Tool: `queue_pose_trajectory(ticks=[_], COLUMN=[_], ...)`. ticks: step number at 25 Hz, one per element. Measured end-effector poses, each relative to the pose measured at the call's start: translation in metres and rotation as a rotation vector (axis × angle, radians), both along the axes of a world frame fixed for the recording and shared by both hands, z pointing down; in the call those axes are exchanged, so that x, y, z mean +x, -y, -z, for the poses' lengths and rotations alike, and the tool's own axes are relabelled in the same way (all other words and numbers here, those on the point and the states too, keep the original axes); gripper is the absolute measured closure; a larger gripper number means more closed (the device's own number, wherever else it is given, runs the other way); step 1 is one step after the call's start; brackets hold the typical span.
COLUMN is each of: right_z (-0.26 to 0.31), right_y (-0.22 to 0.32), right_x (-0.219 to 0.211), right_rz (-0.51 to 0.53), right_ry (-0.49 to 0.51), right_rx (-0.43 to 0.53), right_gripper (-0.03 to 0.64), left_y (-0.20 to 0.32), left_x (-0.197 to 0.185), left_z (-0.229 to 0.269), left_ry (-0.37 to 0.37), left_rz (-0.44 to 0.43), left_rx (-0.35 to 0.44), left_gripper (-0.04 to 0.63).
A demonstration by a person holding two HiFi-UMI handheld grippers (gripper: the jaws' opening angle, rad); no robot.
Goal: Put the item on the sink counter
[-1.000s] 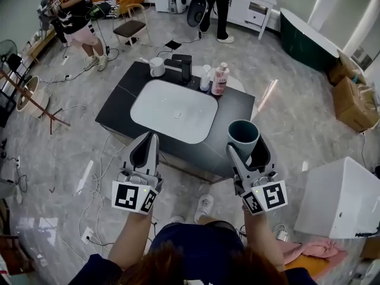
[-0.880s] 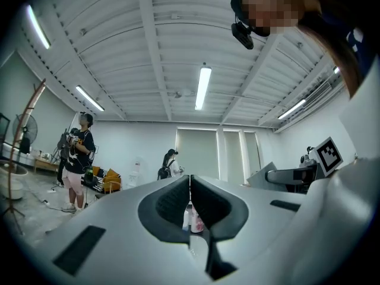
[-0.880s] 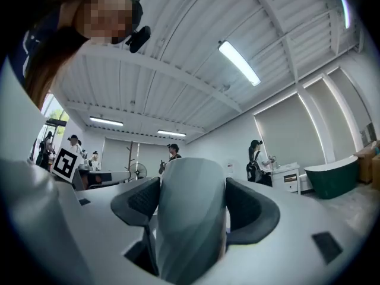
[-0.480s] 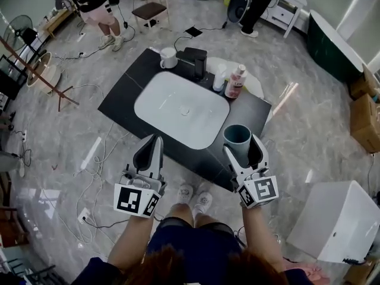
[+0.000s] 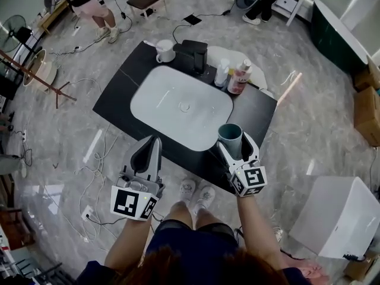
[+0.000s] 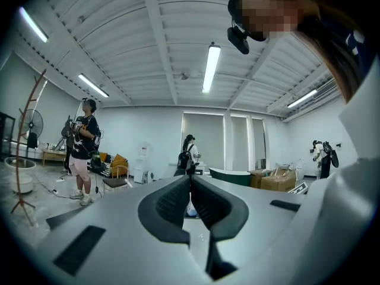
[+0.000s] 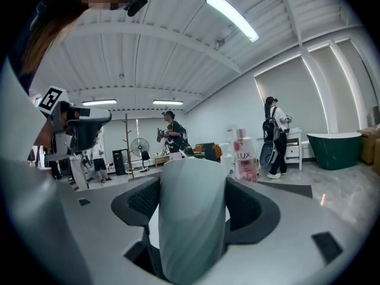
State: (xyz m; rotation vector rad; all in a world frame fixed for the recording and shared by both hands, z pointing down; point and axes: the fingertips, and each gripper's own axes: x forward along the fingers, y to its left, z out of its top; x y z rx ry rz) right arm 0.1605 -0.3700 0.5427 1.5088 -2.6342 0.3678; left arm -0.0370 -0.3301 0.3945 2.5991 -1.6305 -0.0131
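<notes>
Teal cup (image 5: pixel 230 134): upright, clamped between the right gripper's (image 5: pixel 236 146) jaws, apparently over the black counter's (image 5: pixel 261 114) near right edge.
Left gripper (image 5: pixel 151 149): jaws together, nothing between them, near the counter's near edge.
Doing it well: bring the cup onto bare counter right of the white basin (image 5: pixel 181 108), keep it level, seat its base, then release.

Bare black sink counter (image 5: pixel 256 116) right of the white basin (image 5: pixel 181 107) open to me, pink bottle (image 5: pixel 238 78) and white bottle (image 5: pixel 222 72) crowding its back edge, faucet (image 5: pixel 191 55) and mug (image 5: pixel 164 51) standing behind the basin, narrow black strip along the near rim.
</notes>
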Motion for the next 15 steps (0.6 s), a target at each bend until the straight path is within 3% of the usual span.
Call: queue_pose_trajectory(ticks=[7,15], right_z=[-0.038,-0.047], right_y=[0.02,0.009], right_x=[-0.006,0.0], right_rz=[-0.005,-0.033], right_ry=[-0.014,-0.016], right_rx=[-0.027,0.015], right_gripper=[0.256,0.255], left_y=[0.009,0.012], left_x=[-0.002,0.006], left_z=[-0.013,-0.022], left_ry=[0.011,0.009], left_rz=[-0.009,-0.033], left_rx=[-0.028,-0.043], left_gripper=[0.572,0.572])
